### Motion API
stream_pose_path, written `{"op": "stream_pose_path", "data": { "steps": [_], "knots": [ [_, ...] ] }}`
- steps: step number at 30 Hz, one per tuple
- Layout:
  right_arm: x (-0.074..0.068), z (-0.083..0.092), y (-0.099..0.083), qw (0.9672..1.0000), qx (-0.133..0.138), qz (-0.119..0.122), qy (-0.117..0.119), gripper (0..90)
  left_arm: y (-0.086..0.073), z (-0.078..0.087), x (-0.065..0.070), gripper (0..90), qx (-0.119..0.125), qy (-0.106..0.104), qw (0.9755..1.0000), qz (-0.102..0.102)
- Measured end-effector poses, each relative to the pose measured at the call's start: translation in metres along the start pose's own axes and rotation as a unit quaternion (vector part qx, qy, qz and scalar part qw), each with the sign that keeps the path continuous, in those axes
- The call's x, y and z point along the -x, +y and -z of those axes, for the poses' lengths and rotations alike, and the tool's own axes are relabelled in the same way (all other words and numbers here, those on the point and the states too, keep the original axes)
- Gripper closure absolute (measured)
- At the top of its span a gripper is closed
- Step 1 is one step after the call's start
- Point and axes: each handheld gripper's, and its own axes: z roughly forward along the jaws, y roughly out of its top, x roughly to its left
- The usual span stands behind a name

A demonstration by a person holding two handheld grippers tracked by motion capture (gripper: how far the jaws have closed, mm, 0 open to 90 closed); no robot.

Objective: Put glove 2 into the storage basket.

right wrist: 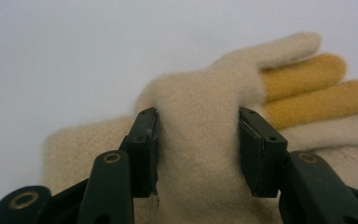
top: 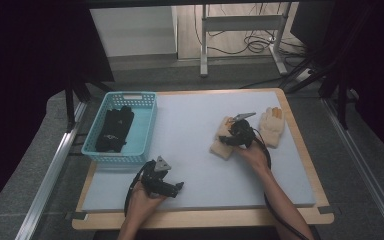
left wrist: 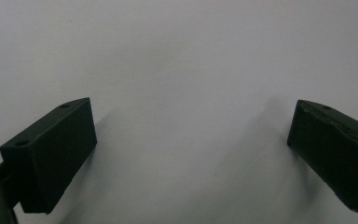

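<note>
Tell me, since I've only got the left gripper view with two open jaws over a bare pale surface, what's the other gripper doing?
Observer: The right gripper has its jaws on either side of a cream knit glove, pressing into the fabric at the palm.
Operator: Is that glove a plain one?
Observer: No, the right gripper view shows two of its fingers in mustard yellow.
Operator: Is there a second glove?
Observer: Yes, a matching cream glove lies beside it, toward the table's right edge.
Operator: Anything near my left gripper?
Observer: A turquoise basket sits beyond the left gripper, with dark gloves inside.
</note>
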Motion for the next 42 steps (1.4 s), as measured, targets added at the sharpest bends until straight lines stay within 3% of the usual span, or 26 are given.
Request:
{"op": "stream_pose_path", "data": {
  "steps": [4, 5, 11, 14, 16, 18, 22, 27, 30, 35, 39, 42],
  "knots": [
    [-0.005, 0.013, -0.001, 0.9996, 0.018, -0.009, 0.02, 54.3, 0.0, 0.0, 0.0, 1.4, 0.0, 0.0, 1.0, 0.0],
    [-0.008, 0.017, -0.001, 0.9993, 0.021, -0.008, 0.031, 61.0, 0.0, 0.0, 0.0, 1.4, 0.0, 0.0, 1.0, 0.0],
    [-0.037, 0.037, -0.003, 0.996, 0.022, 0.039, 0.078, 68.0, 0.0, 0.0, 0.0, 1.5, 0.0, 0.0, 1.0, 0.0],
    [-0.052, 0.044, -0.008, 0.992, 0.029, 0.043, 0.115, 67.9, 0.0, 0.0, 0.0, 1.5, 0.0, 0.0, 1.0, 0.0],
    [-0.063, 0.046, -0.012, 0.9908, 0.026, 0.054, 0.121, 66.9, 0.0, 0.0, 0.0, 1.5, 0.0, 0.0, 1.0, 0.0],
    [-0.076, 0.044, -0.02, 0.9903, 0.01, 0.078, 0.114, 62.3, 0.0, 0.0, 0.0, 1.5, 0.0, 0.0, 1.0, 0.0],
    [-0.076, 0.045, -0.022, 0.9922, 0.009, 0.086, 0.09, 55.4, 0.0, 0.0, 0.0, 1.5, 0.0, 0.0, 1.0, 0.0],
    [-0.051, 0.041, -0.011, 0.9964, 0.011, 0.034, 0.077, 39.0, 0.0, 0.0, 0.0, 1.5, 0.0, 0.0, 1.0, 0.0],
    [-0.045, 0.027, -0.006, 0.9973, -0.003, 0.011, 0.072, 29.3, 0.0, 0.0, 0.0, 1.5, 0.0, 0.0, 1.0, 0.0],
    [-0.053, 0.008, -0.005, 0.9975, -0.015, 0.038, 0.057, 29.3, 0.0, 0.0, 0.0, 1.6, 0.0, 0.0, 1.0, 0.0],
    [-0.068, 0.009, -0.006, 0.9942, -0.014, 0.053, 0.092, 30.5, 0.0, 0.0, 0.0, 1.5, 0.0, 0.0, 1.0, 0.0],
    [-0.081, 0.009, -0.009, 0.992, -0.014, 0.082, 0.096, 30.4, 0.0, 0.0, 0.0, 1.5, 0.0, 0.0, 1.0, 0.0]
  ]
}}
